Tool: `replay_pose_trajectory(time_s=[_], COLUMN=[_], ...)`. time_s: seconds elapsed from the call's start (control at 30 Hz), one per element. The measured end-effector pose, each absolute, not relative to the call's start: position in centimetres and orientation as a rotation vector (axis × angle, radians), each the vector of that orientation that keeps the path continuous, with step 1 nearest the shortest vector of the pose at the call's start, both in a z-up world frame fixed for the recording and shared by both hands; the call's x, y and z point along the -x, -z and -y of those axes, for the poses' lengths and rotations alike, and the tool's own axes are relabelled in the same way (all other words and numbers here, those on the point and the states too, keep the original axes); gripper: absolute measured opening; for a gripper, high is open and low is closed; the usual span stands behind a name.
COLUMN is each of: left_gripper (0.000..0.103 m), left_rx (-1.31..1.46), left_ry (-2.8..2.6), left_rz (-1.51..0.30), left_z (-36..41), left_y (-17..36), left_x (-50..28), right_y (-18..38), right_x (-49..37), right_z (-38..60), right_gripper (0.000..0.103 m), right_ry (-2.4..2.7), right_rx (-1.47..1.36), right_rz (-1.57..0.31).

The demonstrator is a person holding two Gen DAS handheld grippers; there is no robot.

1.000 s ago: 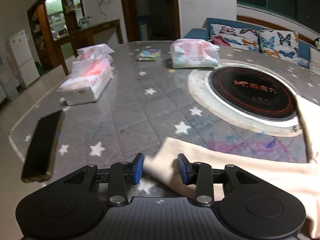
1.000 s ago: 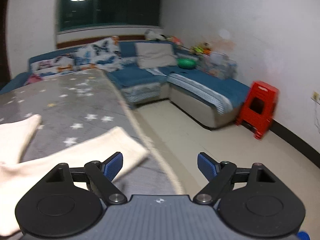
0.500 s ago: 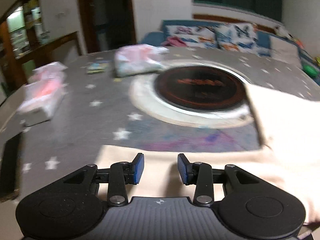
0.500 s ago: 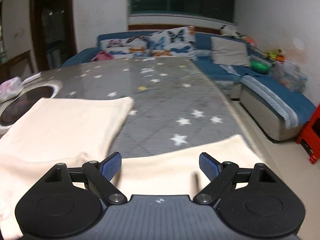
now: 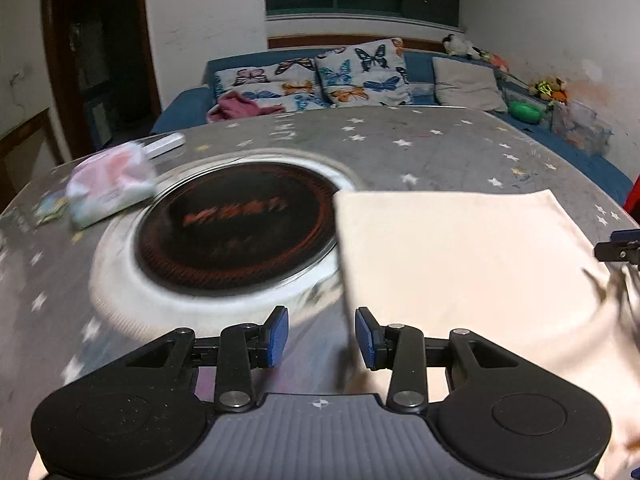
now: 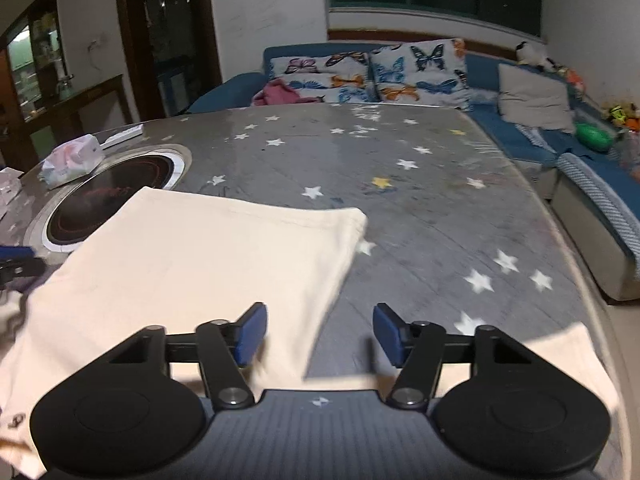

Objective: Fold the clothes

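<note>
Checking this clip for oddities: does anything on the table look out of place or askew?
The cream garment lies with its far corner over the rim of the built-in cooktop, an odd place for cloth. Nothing looks spilled or damaged.

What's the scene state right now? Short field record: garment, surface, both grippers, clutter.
garment: cream garment, spread flat on the table, far end overlapping the cooktop rim
surface: grey star-print table cover with round black cooktop set in
left gripper: jaws partly open, nothing pinched; garment's left edge at the right-hand pad
right gripper: jaws closing, garment's right edge between them, not pressed by the pads
clutter: tissue pack beside the cooktop
background: blue sofa with butterfly cushions
</note>
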State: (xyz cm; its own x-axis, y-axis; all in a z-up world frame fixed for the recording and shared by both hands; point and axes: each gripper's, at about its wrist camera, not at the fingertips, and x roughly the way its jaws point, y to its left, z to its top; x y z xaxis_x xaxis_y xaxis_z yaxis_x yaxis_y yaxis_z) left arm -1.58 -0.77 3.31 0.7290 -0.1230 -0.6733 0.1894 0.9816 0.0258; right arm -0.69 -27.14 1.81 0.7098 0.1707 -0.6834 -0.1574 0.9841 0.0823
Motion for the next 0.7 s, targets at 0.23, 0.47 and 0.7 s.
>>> replay_pose_trajectory(time_s=[0.23, 0.47, 0.7], left_gripper=[0.04, 0.045, 0.016], left_rx=[-0.135, -0.153, -0.198], left_ry=[0.147, 0.127, 0.178], left_rz=[-0.75, -0.76, -0.719], left_z=[2.7, 3.0, 3.9], left_y=[-2.3, -1.0, -0.6], left_x=[-4.5, -8.2, -9.6], right_y=[-1.5, -0.5, -0.3], right_x=[-3.6, -6.8, -8.7], right_z=[26.8, 27.4, 26.6], right_gripper=[0.042, 0.025, 0.008], right_ry=[-0.195, -0.165, -0.149], right_rx=[-0.025, -0.053, -0.025], right_rz=[-0.788, -0.826, -0.813])
